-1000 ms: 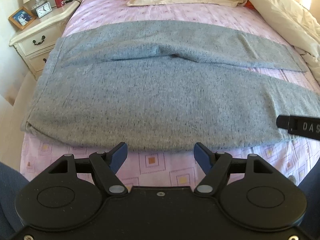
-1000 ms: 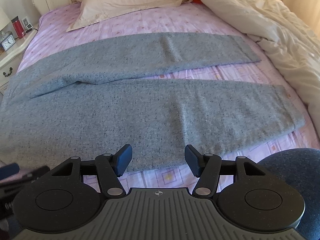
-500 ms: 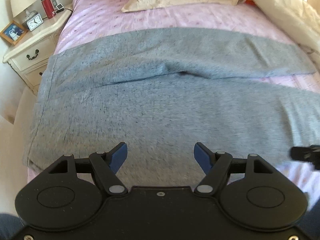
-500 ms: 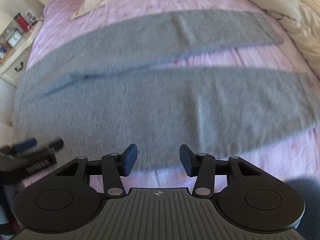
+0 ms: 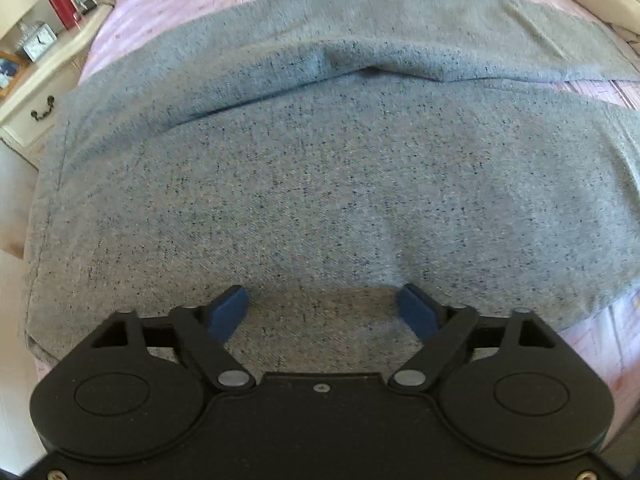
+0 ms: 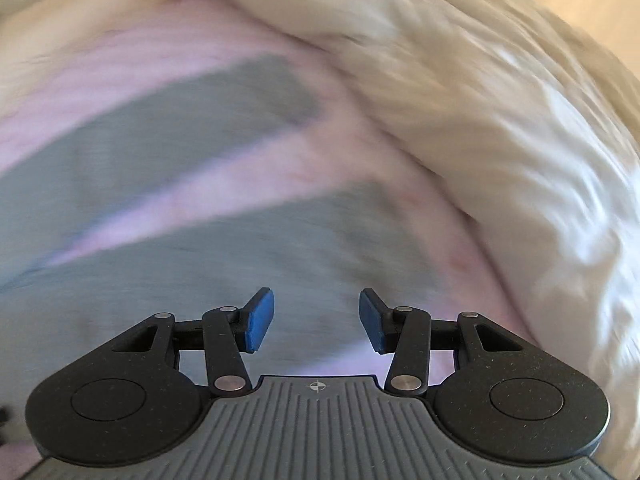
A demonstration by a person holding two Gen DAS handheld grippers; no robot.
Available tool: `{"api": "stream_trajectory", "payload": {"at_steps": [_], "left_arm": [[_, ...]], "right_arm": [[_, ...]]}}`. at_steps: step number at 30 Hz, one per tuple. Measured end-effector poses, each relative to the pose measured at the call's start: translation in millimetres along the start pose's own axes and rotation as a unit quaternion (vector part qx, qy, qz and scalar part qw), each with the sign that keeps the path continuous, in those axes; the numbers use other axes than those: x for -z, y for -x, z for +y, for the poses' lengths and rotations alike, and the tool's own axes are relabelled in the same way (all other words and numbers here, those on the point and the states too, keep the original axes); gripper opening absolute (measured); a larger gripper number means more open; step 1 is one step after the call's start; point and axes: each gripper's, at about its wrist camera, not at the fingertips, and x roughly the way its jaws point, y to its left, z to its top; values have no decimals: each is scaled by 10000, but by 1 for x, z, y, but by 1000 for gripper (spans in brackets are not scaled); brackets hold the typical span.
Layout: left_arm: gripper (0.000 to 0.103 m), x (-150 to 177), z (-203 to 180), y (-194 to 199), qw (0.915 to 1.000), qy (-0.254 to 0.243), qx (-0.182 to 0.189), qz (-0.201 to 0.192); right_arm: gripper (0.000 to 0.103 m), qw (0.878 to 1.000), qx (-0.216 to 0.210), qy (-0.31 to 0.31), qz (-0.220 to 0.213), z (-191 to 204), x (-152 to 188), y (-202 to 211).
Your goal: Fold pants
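Grey speckled pants (image 5: 312, 168) lie spread flat across the pink bed sheet (image 5: 168, 12), waistband at the left, legs running right. My left gripper (image 5: 322, 312) hangs low over the near hip part of the pants; its jaws are opening and stand wide, the fabric below them, nothing pinched. In the blurred right wrist view the two pant legs (image 6: 208, 240) end in cuffs. My right gripper (image 6: 316, 320) is open above the near leg close to its cuff, with nothing between its blue pads (image 6: 260, 320).
A cream duvet (image 6: 500, 128) is bunched along the right side of the bed. A white nightstand (image 5: 36, 92) at the left carries a red bottle (image 5: 60, 6), a clock and a framed photo. A pillow edge shows at the far top.
The left gripper sank and came in over the pants' hip, and its jaws widened. The right gripper swept fast to the right towards the leg ends and narrowed a little.
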Motion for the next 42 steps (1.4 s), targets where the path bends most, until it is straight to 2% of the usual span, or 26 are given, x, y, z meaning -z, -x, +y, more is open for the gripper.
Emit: {"api": "stream_trajectory", "payload": {"at_steps": [2,4,9,12,14,15,16,18,20,23,25,27,30,34,38,42], "left_arm": [[92,2,5,0,9998,191,59,13],[94,2,7,-1,9994,301,148,65],[96,5,2,1,9996,263,75,-52],[96,6,3,2,9995,297,103,-75],[96,6,6,2,9991,383,189,-49],[96,5,8,1,9990,400,208,-48],[95,5,8,2,9989,415,226,-61],[89,5,8,4,9987,418,283,-100],[78,6,8,12,9985,310,441,-77],[77,5,12,23,9973,237,672,148],[77,6,22,27,9965,299,741,236],[77,6,30,30,9960,332,762,334],[74,-5,37,31,9976,153,588,340],[74,-16,52,46,9998,-24,167,-58],[74,-31,62,50,9994,83,198,-285],[74,-40,59,28,9995,132,230,-184]], "right_arm": [[46,9989,191,-412,150,-32,9,-23],[46,9962,191,-807,263,-55,21,-43],[46,9851,-511,-1629,219,-82,42,-71],[48,9815,-630,-1807,-22,-77,43,-73],[41,9815,-725,-1764,-165,-74,37,-72],[18,9824,-720,-1710,-205,-70,36,-71],[11,9851,-717,-1547,-208,-65,35,-68],[11,9908,-556,-1164,-412,-55,32,-59],[10,9943,-339,-873,-511,-54,32,-45],[10,9946,-292,-997,-48,-63,28,-53],[12,9963,-272,-783,245,-63,26,-67],[13,9967,-163,-714,349,-62,22,-70],[15,9949,-226,-979,87,-62,13,-49],[16,9975,-176,-589,-338,-41,-4,-15],[16,9972,-345,-240,-618,-10,-18,9],[16,9972,-77,-143,-732,11,-28,18]]}}
